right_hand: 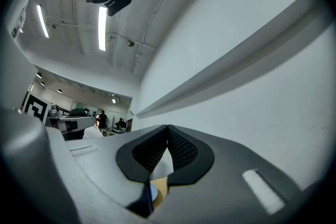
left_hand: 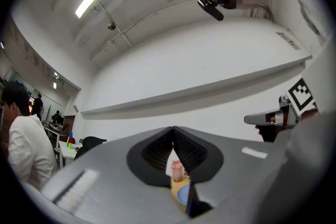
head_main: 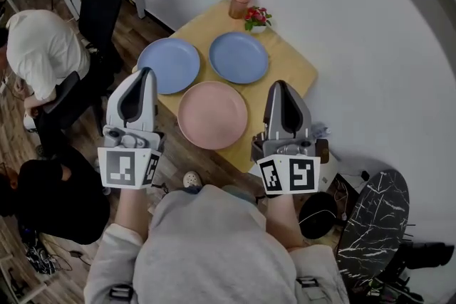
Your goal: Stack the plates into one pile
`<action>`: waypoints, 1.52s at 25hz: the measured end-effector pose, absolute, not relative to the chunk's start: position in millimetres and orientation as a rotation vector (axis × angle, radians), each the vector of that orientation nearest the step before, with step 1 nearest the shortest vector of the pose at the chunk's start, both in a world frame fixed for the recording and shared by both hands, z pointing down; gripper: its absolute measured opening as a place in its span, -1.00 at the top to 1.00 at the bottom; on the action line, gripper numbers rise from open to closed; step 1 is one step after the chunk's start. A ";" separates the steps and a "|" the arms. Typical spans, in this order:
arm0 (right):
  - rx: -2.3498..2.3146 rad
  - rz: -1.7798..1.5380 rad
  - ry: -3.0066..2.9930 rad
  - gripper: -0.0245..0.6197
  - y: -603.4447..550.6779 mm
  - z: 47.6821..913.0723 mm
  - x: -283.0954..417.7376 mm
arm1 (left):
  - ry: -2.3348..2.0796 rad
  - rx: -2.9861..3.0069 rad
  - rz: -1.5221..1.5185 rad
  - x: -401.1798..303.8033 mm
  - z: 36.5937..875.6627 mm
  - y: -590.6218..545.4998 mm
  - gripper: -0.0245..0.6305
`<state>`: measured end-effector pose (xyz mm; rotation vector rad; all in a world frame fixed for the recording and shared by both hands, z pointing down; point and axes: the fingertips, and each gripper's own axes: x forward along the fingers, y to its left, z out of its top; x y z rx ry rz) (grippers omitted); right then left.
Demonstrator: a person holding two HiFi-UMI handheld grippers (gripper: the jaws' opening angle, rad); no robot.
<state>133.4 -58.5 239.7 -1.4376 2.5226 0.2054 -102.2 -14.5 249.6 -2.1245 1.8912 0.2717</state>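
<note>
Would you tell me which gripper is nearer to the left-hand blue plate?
Left. The left gripper hangs at that blue plate's left edge in the head view; the right gripper is off to the right, past the pink plate.

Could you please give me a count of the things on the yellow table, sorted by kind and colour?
Blue plates: 2
Pink plate: 1
Pink jar: 1
Small pot of red flowers: 1
Total: 5
</note>
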 end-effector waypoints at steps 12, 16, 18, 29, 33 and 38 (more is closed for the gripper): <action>-1.578 -0.038 2.642 0.91 -92.7 307.1 122.7 | 1.912 -2.279 0.198 -106.0 300.9 -48.3 0.75; -1.618 -0.227 2.678 0.91 -105.2 349.4 125.1 | 1.975 -2.339 0.149 -107.9 334.4 -58.0 0.75; -1.638 -0.332 2.686 0.91 -110.7 371.0 127.7 | 2.008 -2.365 0.113 -108.5 352.8 -62.4 0.75; -1.745 -0.837 2.771 0.91 -129.8 488.7 144.3 | 2.216 -2.599 -0.186 -99.2 486.6 -74.0 0.74; -1.733 -0.980 2.831 0.90 -129.6 524.2 146.3 | 2.301 -2.716 -0.300 -93.2 532.8 -72.1 0.74; -1.760 -1.122 2.846 0.87 -132.3 556.8 154.1 | 2.393 -2.837 -0.363 -85.6 572.6 -69.7 0.71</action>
